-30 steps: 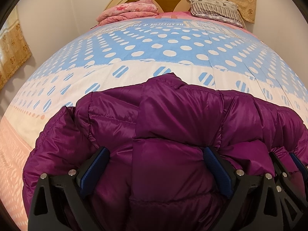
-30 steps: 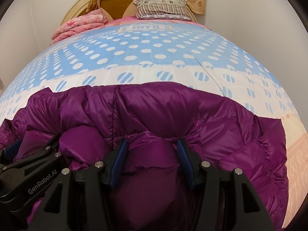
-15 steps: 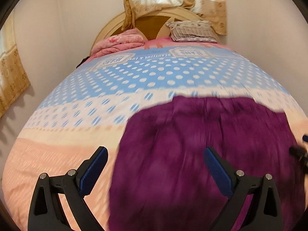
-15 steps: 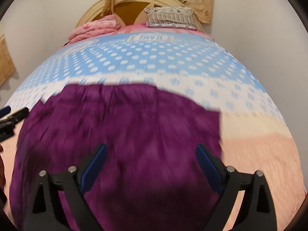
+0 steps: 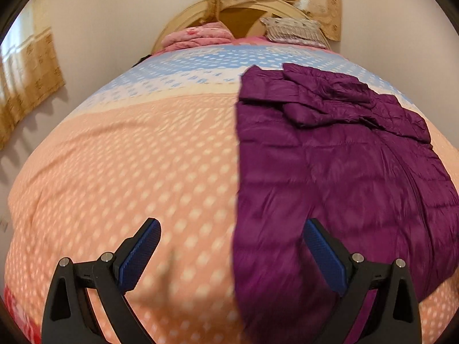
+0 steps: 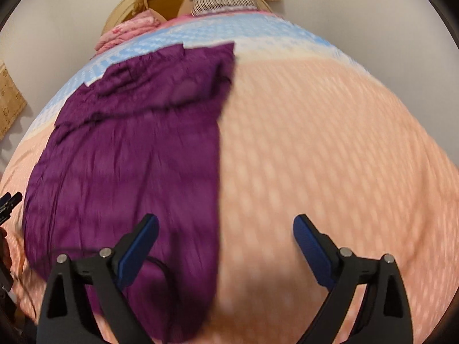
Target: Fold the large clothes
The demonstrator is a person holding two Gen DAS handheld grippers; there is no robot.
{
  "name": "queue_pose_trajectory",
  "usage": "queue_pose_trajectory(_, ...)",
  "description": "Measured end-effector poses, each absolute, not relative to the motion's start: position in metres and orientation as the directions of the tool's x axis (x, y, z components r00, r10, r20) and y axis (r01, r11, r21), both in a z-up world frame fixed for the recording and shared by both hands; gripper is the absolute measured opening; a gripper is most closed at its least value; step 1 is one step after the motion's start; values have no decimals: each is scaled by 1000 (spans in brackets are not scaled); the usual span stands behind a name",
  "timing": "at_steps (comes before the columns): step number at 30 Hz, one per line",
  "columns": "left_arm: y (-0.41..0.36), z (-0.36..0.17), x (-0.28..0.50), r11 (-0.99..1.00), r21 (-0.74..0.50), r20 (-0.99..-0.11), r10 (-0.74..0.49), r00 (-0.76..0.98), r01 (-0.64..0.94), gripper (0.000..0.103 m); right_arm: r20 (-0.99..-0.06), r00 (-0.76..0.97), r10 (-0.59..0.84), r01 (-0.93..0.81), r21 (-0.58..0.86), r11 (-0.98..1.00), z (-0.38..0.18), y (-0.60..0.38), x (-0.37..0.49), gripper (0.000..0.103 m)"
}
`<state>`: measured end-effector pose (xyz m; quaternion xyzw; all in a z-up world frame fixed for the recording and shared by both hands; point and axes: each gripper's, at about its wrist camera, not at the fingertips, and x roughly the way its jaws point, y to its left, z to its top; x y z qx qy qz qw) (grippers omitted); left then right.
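Observation:
A purple quilted down jacket lies flat on the bed, with a folded part lying over its far end. It also shows in the right wrist view, blurred. My left gripper is open and empty above the jacket's left edge at the near end. My right gripper is open and empty above the jacket's right edge at the near end. The tip of the left gripper shows at the left edge of the right wrist view.
The bed cover is peach with pale dots near me and blue and white further away. A pink folded blanket and a striped pillow lie by the headboard. Walls and curtains stand on both sides.
Both grippers let go of the jacket, opened and drew back and apart. The jacket now lies flat on the bed and looks much further away.

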<state>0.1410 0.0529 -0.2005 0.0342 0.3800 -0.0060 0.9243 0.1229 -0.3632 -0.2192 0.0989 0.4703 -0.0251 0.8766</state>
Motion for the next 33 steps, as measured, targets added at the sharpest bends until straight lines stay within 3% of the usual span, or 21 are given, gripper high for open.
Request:
queue_pose_trajectory(5,69,-211,121,1000,24,-712,3,702,20,100,-847,532,-9,181,103,978,-220,-377,81,97)
queue_pose_trajectory(10,63,-229,122,996,-73,-751,-85,655,46,100,-794,585,166,179,327,928,-232,-372,87,97)
queue_pose_trajectory(16,45,-237,112,991,-80,-747,-130,652,106,100,-806,514,293,104,398,911,-264,-324,109,95)
queue_pose_trajectory(17,44,-237,111,988,-92,-743,-148,652,120,94,-797,507,328,74,420,905,-266,-318,112,86)
queue_pose_trajectory(18,43,-238,109,983,-112,-737,-179,652,143,84,-794,499,348,56,430,901,-267,-314,114,66)
queue_pose_trajectory(19,42,-238,109,976,-135,-734,-216,644,174,54,-795,490,358,43,432,901,-267,-311,116,55)
queue_pose_trajectory(20,41,-236,107,963,-170,-728,-267,631,211,30,-792,489,365,28,433,901,-264,-310,116,35)
queue_pose_trajectory(21,39,-232,104,957,-170,-714,-283,640,234,18,-788,491,371,13,433,901,-261,-309,115,16)
queue_pose_trajectory(22,35,-227,102,958,-141,-703,-274,657,249,7,-783,496,375,3,433,901,-257,-308,111,13)
queue_pose_trajectory(24,31,-214,93,956,-96,-667,-270,694,279,4,-766,524,372,-20,425,905,-243,-308,103,9)
queue_pose_trajectory(29,41,-163,73,942,-137,-559,-329,761,306,3,-686,631,364,-83,406,910,-195,-311,76,8)
queue_pose_trajectory(33,55,-105,46,928,-159,-439,-373,818,338,3,-568,735,371,-143,404,903,-133,-319,43,7)
